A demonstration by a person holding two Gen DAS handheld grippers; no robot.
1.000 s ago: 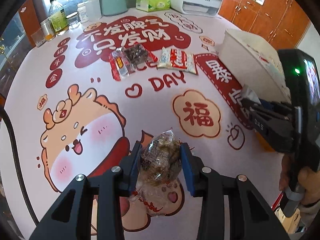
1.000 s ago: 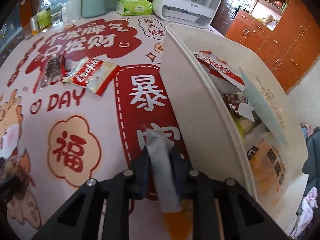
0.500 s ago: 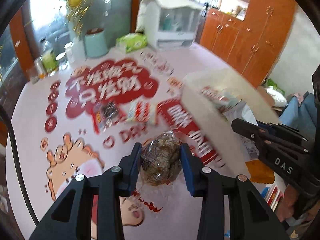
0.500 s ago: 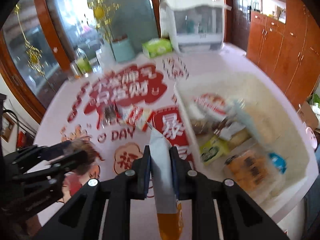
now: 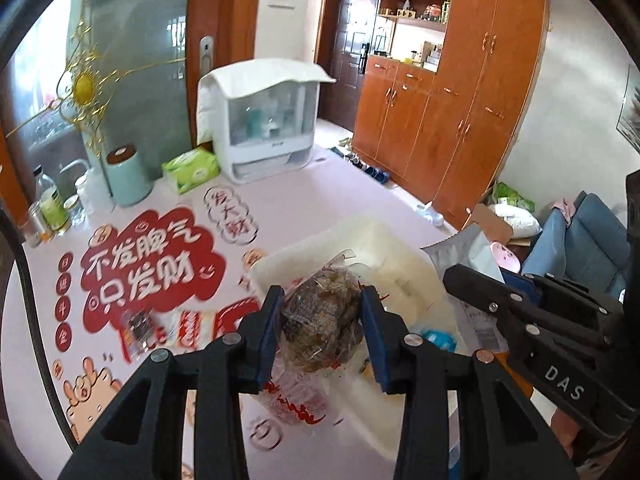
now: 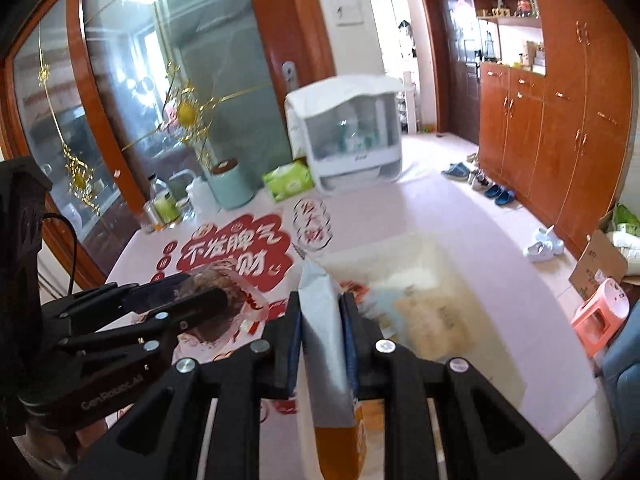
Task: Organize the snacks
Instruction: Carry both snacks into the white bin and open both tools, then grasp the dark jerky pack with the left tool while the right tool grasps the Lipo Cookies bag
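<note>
- Snacks sorting into the white bin, about midway by my read: several packets already lie inside, blurred, count unclear; I make out an orange-tan one and a blue-labelled one.
- Table mat under the bin, red-and-pink print; two snacks lie on it, left of the bin: a dark-contents packet and a red-white packet just beside it. Those two are what is left, I judge.
- Two packets in the air, one per gripper, both above the bin or at its near edge, neither dropped yet.
- Silver pouch with orange lower end: my right gripper has its jaws nearly closed, clamped flat on it, pouch upright.
- Clear bag of brown snacks: my left gripper holds it, jaws narrowed onto its bulge, red-printed tail hanging below.
- Count: one bin, two grippers, two held, two loose.
</note>
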